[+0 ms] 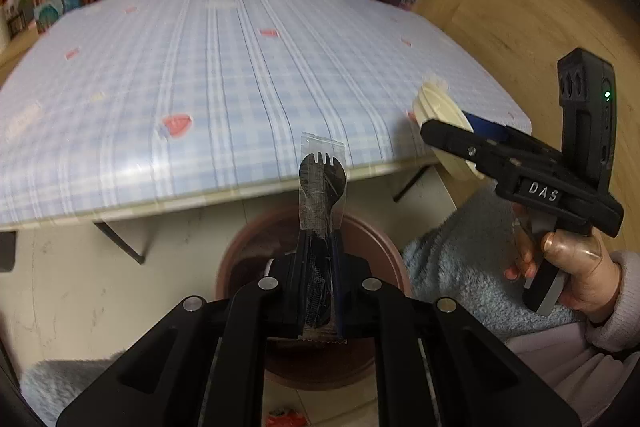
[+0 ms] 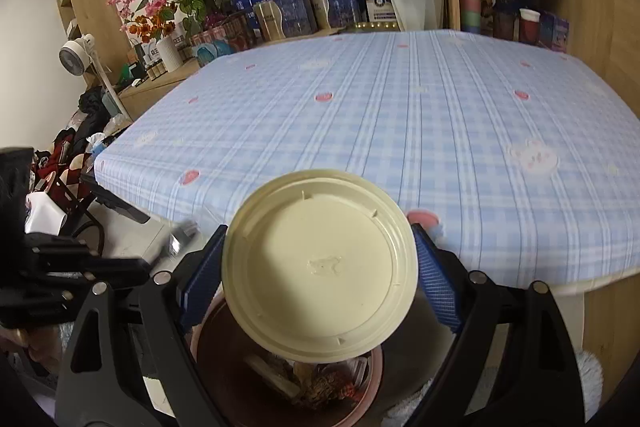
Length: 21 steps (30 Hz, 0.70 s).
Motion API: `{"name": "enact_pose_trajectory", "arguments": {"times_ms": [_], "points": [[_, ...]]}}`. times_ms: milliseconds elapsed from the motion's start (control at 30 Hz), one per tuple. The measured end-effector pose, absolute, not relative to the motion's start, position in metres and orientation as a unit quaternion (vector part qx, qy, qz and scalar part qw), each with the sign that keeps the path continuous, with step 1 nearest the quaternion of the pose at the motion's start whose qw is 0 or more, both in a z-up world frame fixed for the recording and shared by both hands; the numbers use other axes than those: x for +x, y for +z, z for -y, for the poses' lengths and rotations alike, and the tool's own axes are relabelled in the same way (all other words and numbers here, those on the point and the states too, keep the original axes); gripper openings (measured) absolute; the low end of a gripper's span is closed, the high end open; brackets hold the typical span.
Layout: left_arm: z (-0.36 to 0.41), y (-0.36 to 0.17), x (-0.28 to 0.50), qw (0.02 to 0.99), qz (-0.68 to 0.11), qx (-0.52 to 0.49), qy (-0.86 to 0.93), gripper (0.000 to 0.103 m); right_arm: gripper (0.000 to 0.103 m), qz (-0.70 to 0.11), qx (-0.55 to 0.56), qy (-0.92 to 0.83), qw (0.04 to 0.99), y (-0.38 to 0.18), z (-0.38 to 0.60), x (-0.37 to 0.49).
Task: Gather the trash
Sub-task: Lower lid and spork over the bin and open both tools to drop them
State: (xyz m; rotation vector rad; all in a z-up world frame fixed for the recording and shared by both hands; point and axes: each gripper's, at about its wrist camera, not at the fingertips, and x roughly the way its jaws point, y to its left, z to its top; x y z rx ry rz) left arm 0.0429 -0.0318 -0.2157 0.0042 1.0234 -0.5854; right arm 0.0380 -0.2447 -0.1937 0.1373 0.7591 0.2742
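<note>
Left wrist view: left gripper [image 1: 320,247] clenched on a wrapped black spork [image 1: 322,195], held over the brown bin [image 1: 384,239] below the table [image 1: 224,67] edge. Right gripper [image 2: 318,267] grasped a cream lid [image 2: 320,267] by its rim, above the same bin [image 2: 372,371], trash inside.

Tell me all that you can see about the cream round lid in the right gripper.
The cream round lid looks like thin moulded plastic, with a raised rim, concentric ridges, small notches and a faint mark at its centre. It seems whole and fairly clean. The right gripper holds it by its edges, one blue pad pressing each side, jaws wide. It is held tilted in the air, touching nothing else, beyond the table edge and above the brown bin that already holds trash.
</note>
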Motion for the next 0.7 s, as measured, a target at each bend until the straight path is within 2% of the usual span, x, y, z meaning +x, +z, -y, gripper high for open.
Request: {"name": "enact_pose_trajectory", "arguments": {"times_ms": [267,533,567,600,633,700], "points": [[0.047,-0.259,0.040,0.799,-0.530,0.005,-0.283,0.010,0.086,-0.371,0.064,0.131,0.917,-0.199,0.245,0.035],[0.039,-0.280,0.053,0.783,-0.557,-0.015,-0.277,0.013,0.086,-0.389,0.067,0.132,0.909,-0.211,0.243,0.036],[0.041,-0.280,0.053,0.783,-0.557,-0.009,-0.276,0.015,0.086,-0.389,0.067,0.131,0.909,-0.211,0.242,0.036],[0.043,-0.280,0.051,0.783,-0.557,-0.006,-0.277,0.022,0.086,-0.391,0.067,0.132,0.908,-0.211,0.242,0.036],[0.044,-0.279,0.050,0.784,-0.555,-0.001,-0.278,0.034,0.086,-0.393,0.067,0.132,0.908,-0.212,0.242,0.037],[0.044,-0.276,0.049,0.789,-0.550,0.006,-0.272,0.050,0.086,-0.395,0.065,0.133,0.907,-0.213,0.240,0.037]]}}
